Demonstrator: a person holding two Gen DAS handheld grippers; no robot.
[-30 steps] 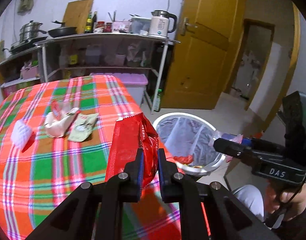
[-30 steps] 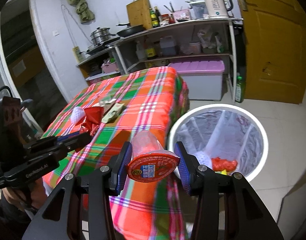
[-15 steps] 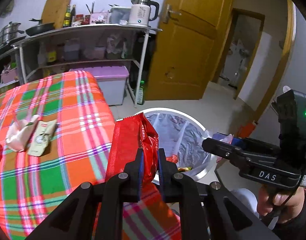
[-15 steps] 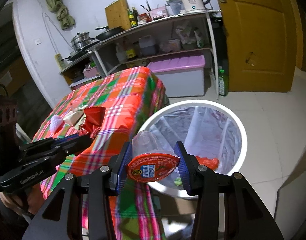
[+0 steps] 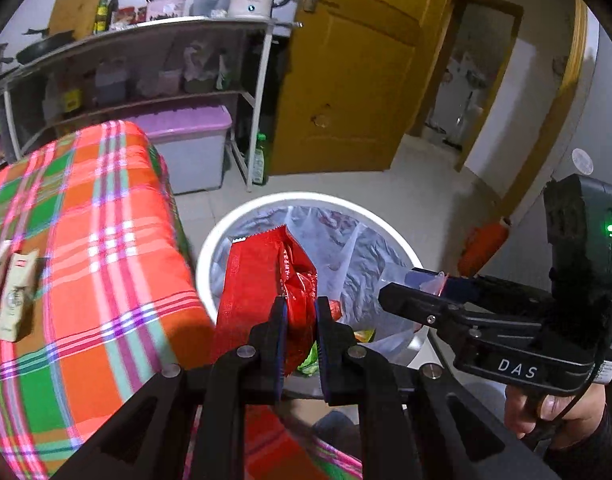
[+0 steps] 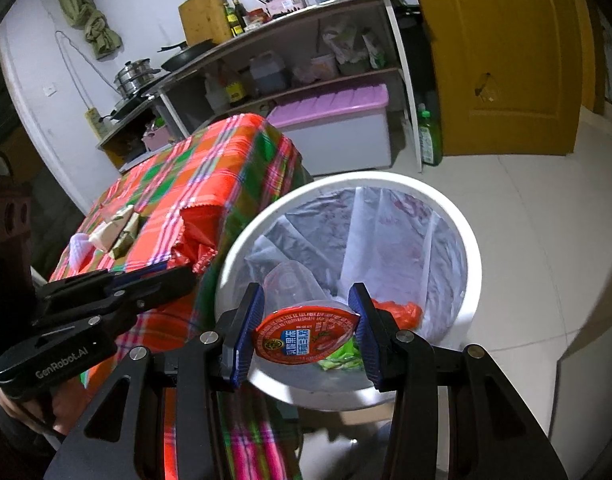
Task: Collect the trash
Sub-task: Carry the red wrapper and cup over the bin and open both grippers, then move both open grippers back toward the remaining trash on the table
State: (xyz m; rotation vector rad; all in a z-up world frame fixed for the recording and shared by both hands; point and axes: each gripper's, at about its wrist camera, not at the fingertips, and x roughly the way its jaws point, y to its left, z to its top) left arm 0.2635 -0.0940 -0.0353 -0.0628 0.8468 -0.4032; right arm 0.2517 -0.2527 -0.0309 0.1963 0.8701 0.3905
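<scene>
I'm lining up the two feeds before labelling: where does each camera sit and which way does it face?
Left wrist: on the left gripper, looking along its jaws, shut on a red wrapper, towards the white bin; the right gripper and holding hand show.
Right wrist: on the right gripper, looking along its jaws, shut on a jelly cup, down into the bin; the left gripper shows.
Shared: bin, plaid table, shelf, door.

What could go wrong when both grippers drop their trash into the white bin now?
The red foil wrapper in the left gripper hangs near the rim of the white lined bin beside the plaid-covered table; released here, it might fall outside. The clear plastic cup with a red lid in the right gripper might bounce out.
</scene>
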